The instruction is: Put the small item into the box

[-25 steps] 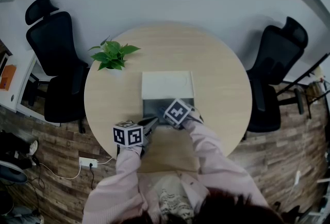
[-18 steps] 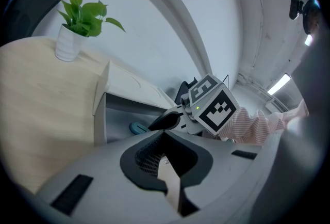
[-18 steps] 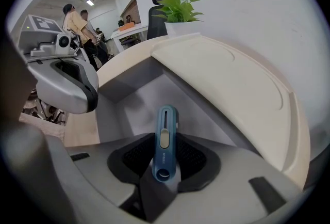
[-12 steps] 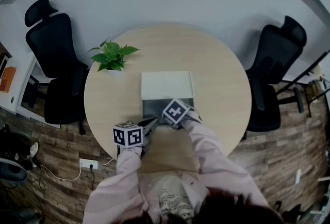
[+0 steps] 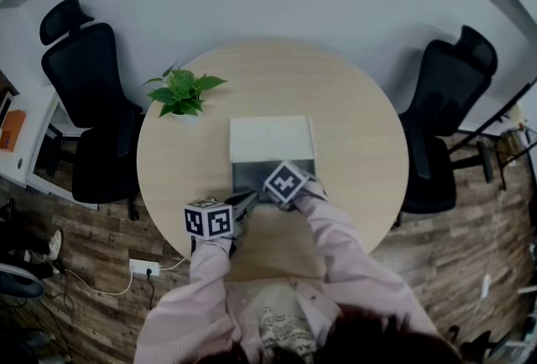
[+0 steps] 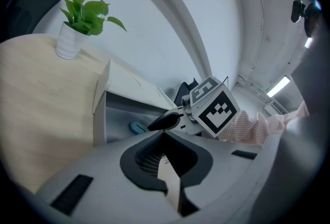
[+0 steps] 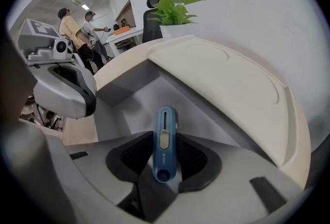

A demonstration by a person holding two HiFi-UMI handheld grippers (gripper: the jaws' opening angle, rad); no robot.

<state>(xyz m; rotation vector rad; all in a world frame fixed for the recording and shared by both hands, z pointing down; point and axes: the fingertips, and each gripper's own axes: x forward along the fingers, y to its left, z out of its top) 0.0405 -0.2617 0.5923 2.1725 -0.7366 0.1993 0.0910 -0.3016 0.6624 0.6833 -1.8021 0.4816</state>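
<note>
A white box (image 5: pixel 273 138) lies open on the round table, its lid folded back and its grey inside (image 5: pixel 248 173) facing me. The small item, a slim blue tool (image 7: pixel 165 140), sits between the jaws of my right gripper (image 7: pixel 165 155), which points steeply down into the box. These jaws have just been opening, and the pads stand beside the tool without pressing it. In the left gripper view the blue tool (image 6: pixel 136 127) rests on the box floor. My left gripper (image 6: pixel 168 169) is at the box's front left corner, shut on a thin cream flap (image 6: pixel 170 181) of the box.
A potted plant (image 5: pixel 183 90) stands at the table's left rim. Black office chairs (image 5: pixel 88 81) (image 5: pixel 449 102) flank the wooden table (image 5: pixel 361 127). Two people (image 7: pixel 77 27) stand far off in the right gripper view. A power strip (image 5: pixel 143 266) lies on the floor.
The right gripper's marker cube has shifted very slightly left over the box. Nothing else visibly differs.
</note>
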